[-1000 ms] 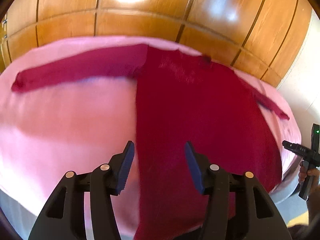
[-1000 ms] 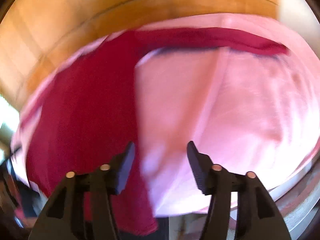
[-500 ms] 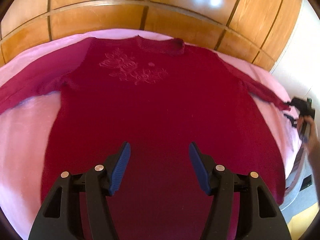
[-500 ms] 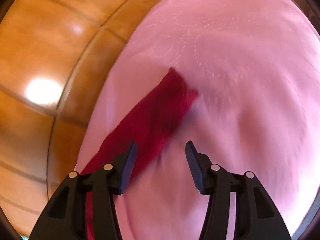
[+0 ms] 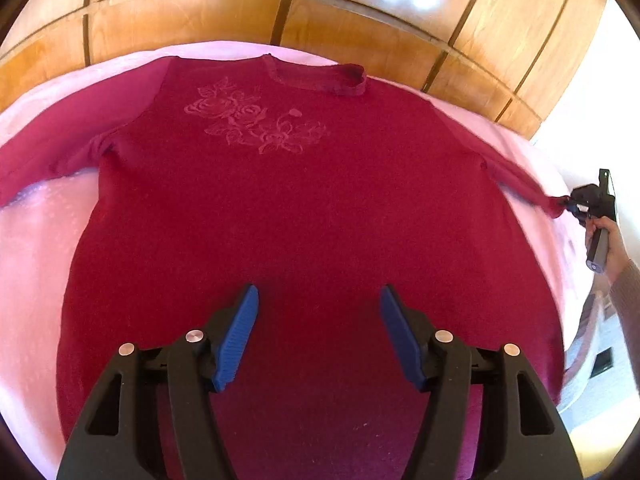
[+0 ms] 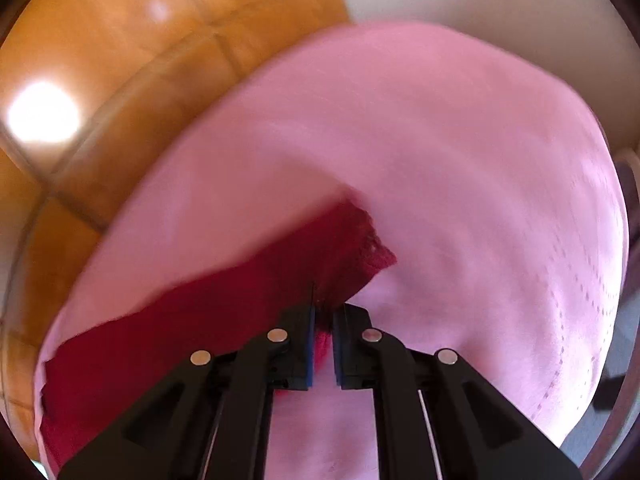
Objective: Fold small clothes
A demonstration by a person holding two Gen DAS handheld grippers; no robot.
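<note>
- Dark red knit is what it's all about: the right gripper point(image 6: 323, 316) is clamped on the cuff end of the sweater's sleeve point(image 6: 224, 312), pads pinching the fabric. Its jaws have just been closing, and the cloth sits right between them.
- The left gripper point(image 5: 319, 334) has its blue pads spread apart with nothing in them, and it has just been opening a bit wider. It hangs over the lower middle of the sweater point(image 5: 304, 208); can't tell if it's touching.
- Sweater lies flat and face up on the pink bedcover point(image 5: 36, 248), rose embroidery point(image 5: 256, 126) below the collar, both sleeves stretched outward, wooden panelling point(image 5: 360, 28) beyond the collar.
- Progress, I'd say: spread out but no fold made. Sleeves, sides and the bottom-up fold are all left; this pinch looks like the start of the first sleeve fold.
- Left wrist view gives the whole sweater plus the right gripper and hand point(image 5: 608, 240) off at the sleeve tip. Right wrist view, a bit blurred, shows only that sleeve and the bite up close.
</note>
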